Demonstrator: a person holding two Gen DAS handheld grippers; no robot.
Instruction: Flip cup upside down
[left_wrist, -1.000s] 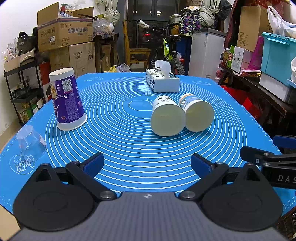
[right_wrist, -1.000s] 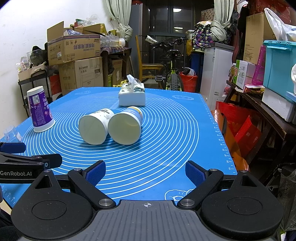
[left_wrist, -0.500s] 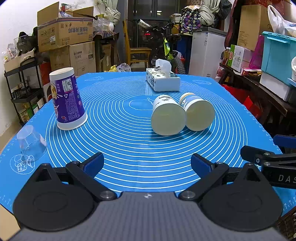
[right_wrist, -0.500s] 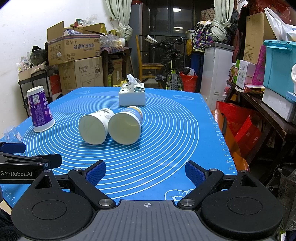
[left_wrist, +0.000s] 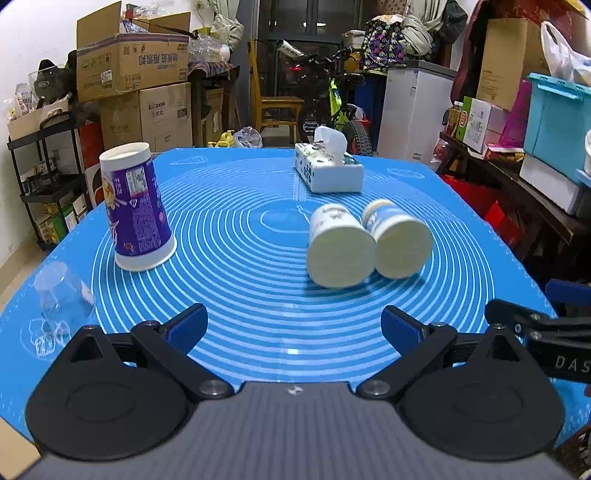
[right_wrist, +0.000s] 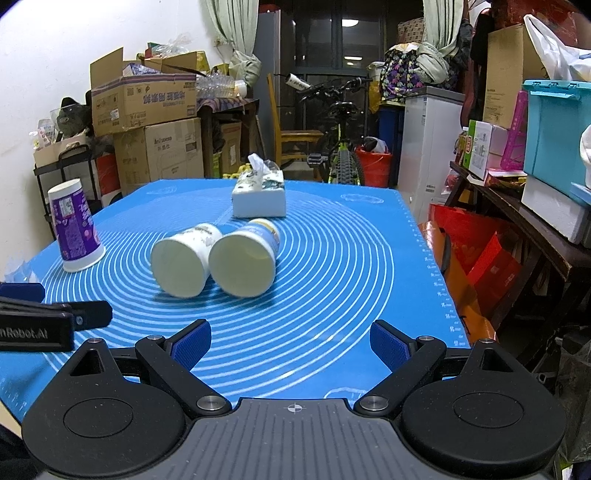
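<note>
Two white paper cups lie on their sides, touching, mouths toward me, near the middle of the blue mat (left_wrist: 258, 295): a left cup (left_wrist: 338, 249) (right_wrist: 184, 260) and a right cup (left_wrist: 397, 243) (right_wrist: 245, 258). A purple cup (left_wrist: 135, 206) (right_wrist: 74, 225) stands upside down at the left. A clear plastic cup (left_wrist: 62, 295) stands upside down at the near left. My left gripper (left_wrist: 293, 328) is open and empty, near the front edge. My right gripper (right_wrist: 291, 341) is open and empty, to the right of the left one.
A white tissue box (left_wrist: 328, 171) (right_wrist: 260, 197) stands behind the cups. Around the table are cardboard boxes (left_wrist: 133, 66), a bicycle (right_wrist: 340, 147), a white fridge (left_wrist: 413, 110) and a cluttered shelf (right_wrist: 517, 206) at the right.
</note>
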